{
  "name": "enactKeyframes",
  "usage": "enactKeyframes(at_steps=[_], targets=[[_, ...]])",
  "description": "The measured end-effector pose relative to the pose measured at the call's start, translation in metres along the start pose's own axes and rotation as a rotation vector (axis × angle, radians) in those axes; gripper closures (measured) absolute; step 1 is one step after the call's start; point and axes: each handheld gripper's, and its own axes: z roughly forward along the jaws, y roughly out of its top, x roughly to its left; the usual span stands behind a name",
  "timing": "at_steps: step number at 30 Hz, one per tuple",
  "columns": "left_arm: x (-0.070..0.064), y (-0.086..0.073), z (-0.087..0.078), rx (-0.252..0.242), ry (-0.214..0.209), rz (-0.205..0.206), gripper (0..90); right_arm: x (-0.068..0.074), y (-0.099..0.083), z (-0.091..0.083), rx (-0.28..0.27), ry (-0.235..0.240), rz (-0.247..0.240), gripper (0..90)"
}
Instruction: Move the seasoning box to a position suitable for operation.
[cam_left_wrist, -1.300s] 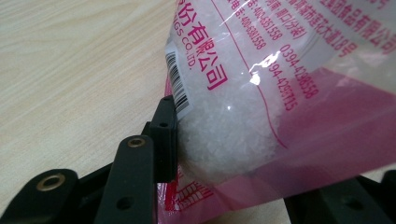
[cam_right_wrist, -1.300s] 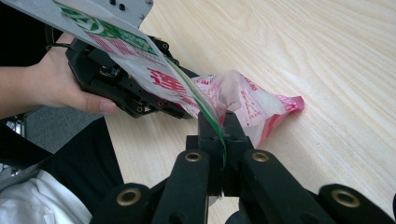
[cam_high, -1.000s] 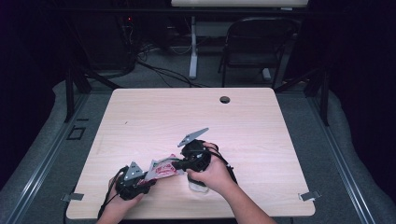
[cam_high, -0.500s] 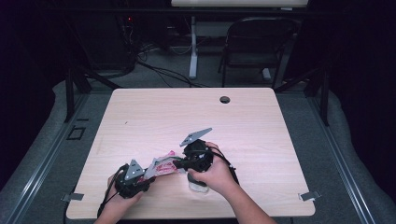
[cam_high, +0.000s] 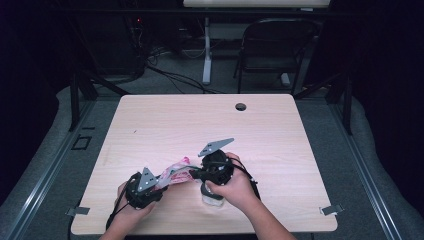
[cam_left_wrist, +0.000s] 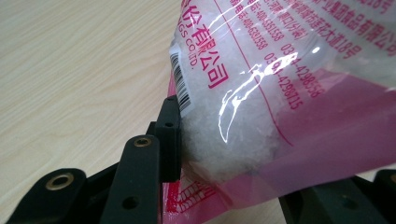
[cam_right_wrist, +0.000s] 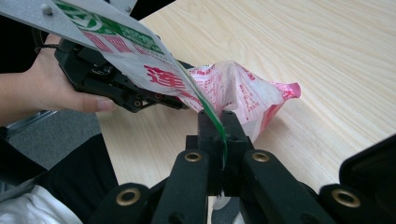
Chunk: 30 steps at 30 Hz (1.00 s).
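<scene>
A: Stretching between both tools, the clear plastic pouch with pink print and white crystals (cam_high: 175, 172) hangs just above the near edge of the pale wooden table (cam_high: 280, 145). What changed?

B: The right gripper (cam_high: 197, 175) has lifted slightly since a second ago, jaws pressed flat on the pouch's top seam. The left gripper (cam_high: 162, 182) pinches its lower body. Tearing looks imminent.

Clear bag (cam_high: 174, 172) printed pink, green-striped; black claws; pale woodgrain table (cam_high: 165, 120)
</scene>
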Motion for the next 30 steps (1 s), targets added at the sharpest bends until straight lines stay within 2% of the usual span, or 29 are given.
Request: enactKeyframes(at_steps=[4,11,15,20,30], targets=[[-0.002,0.004,0.001,-0.001,0.013,0.020,62.9,-0.001,-0.002,-0.004,0.003,-0.011,-0.005,90.0],[-0.007,0.011,0.004,0.007,0.029,0.053,63.1,-0.006,-0.009,-0.009,-0.008,-0.017,0.014,90.0],[-0.010,0.015,0.005,0.009,0.048,0.076,63.2,-0.008,-0.014,-0.012,-0.019,-0.018,0.028,89.9],[-0.013,0.019,0.004,0.011,0.080,0.117,63.3,-0.010,-0.018,-0.015,-0.022,-0.021,0.029,89.8],[-0.015,0.027,0.002,0.014,0.127,0.173,63.5,-0.012,-0.023,-0.019,-0.035,-0.030,0.035,89.3]])
